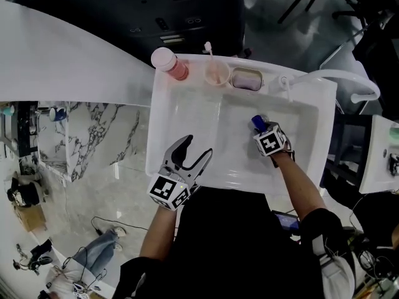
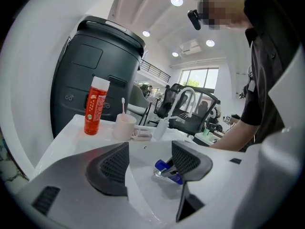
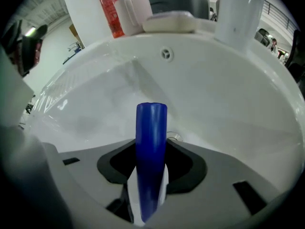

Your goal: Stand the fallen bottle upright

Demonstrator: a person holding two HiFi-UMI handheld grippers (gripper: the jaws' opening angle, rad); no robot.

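Blue bottle (image 3: 151, 128) sits pinched by the right gripper (image 3: 151, 162), jaws hidden overhead.

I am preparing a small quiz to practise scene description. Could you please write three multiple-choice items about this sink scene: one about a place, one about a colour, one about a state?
1. Where does the red bottle stand?
A. on the rim of the sink, beside the cup
B. down in the basin
C. on the floor

2. What colour is the bottle gripped by the right tool?
A. green
B. blue
C. yellow

3. How do the jaws of the left tool stand?
A. apart, holding nothing
B. shut on the cup
C. shut on the red bottle

Key: 1 A, the head view shows it on the back rim next to the cup. 2 B, the right gripper view shows blue between the jaws. 3 A, the left gripper view shows the jaws wide apart, touching nothing.
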